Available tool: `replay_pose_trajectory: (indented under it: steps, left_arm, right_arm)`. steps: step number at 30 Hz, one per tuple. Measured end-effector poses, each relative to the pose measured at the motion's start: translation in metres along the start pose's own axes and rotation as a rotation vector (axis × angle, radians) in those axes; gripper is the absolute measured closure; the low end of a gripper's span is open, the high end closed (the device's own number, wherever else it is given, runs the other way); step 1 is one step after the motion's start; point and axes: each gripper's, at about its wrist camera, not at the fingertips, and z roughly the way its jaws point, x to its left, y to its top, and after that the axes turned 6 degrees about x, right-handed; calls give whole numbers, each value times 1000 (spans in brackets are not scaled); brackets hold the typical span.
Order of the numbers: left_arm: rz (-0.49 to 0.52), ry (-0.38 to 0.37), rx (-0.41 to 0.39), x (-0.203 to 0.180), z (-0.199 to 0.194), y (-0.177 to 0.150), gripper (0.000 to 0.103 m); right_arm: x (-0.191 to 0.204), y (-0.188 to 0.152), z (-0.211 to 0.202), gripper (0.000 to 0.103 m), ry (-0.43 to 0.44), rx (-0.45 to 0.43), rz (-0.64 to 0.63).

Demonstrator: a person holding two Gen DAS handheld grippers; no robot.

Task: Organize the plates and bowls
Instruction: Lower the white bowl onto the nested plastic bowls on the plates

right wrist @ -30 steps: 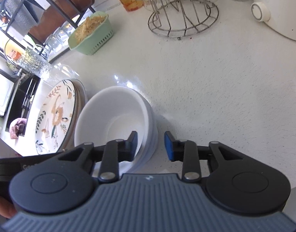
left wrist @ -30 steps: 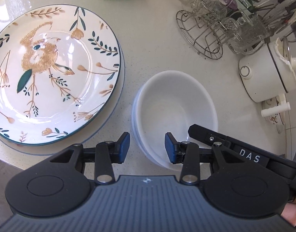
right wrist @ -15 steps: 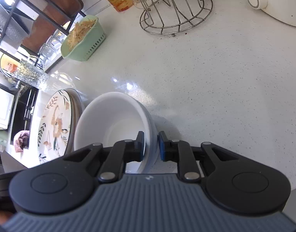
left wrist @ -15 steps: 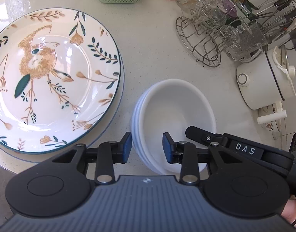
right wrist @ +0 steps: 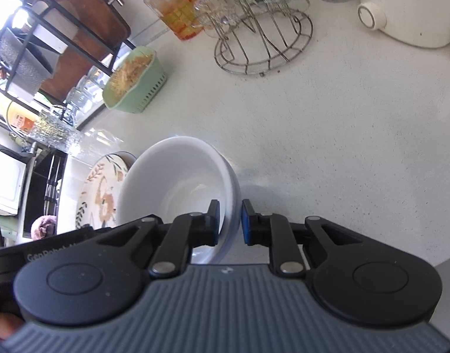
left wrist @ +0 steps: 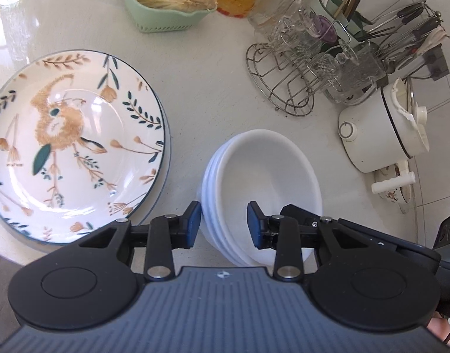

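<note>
Count: four nested white bowls (left wrist: 263, 170) (rims stacked), two stacked plates (left wrist: 74, 144), one green basket (left wrist: 166, 14), one wire rack (left wrist: 286, 82), one white cooker (left wrist: 375, 135), one red-lidded jar (right wrist: 174, 8).

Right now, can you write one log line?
left gripper: around bowl stack rim | right gripper: shut on bowl stack rim | flowered plate: beside

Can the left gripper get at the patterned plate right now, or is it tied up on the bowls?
Probably not yet. The left gripper straddles the rim of the white bowl stack, as does the right gripper. The patterned plate lies uncovered beside the stack, so it looks reachable after release.
</note>
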Motion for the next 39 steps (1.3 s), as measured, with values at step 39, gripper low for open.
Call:
replay_pose_trajectory:
  steps: [39]
  left_arm:
    - [-174, 58, -166, 114, -90, 40, 63]
  right_arm:
    - [151, 17, 64, 84, 48, 70, -248]
